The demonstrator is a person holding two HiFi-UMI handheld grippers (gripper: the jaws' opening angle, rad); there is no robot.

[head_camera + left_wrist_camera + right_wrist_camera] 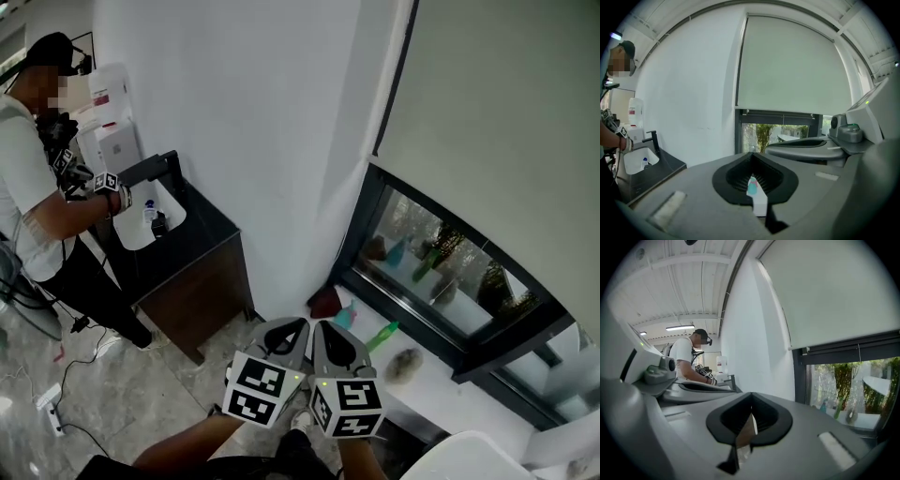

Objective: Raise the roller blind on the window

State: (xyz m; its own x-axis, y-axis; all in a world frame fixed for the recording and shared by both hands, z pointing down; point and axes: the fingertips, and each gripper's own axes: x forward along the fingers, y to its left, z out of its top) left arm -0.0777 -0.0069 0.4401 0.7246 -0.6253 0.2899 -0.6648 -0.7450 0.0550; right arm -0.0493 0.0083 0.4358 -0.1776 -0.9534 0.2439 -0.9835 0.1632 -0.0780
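Roller blind [487,122] mostly down; both claws pressed together, nothing in them.
It covers the upper part of the window [441,272], well apart from the left gripper [289,328] and right gripper [330,333]. The fabric is probably light and floppy, so grip the stiff bottom rail [783,112]. I can't make out a pull cord.

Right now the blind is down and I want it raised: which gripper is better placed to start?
Right gripper, likely: it sits beside the left gripper, both shut and empty, but nearer the roller blind.
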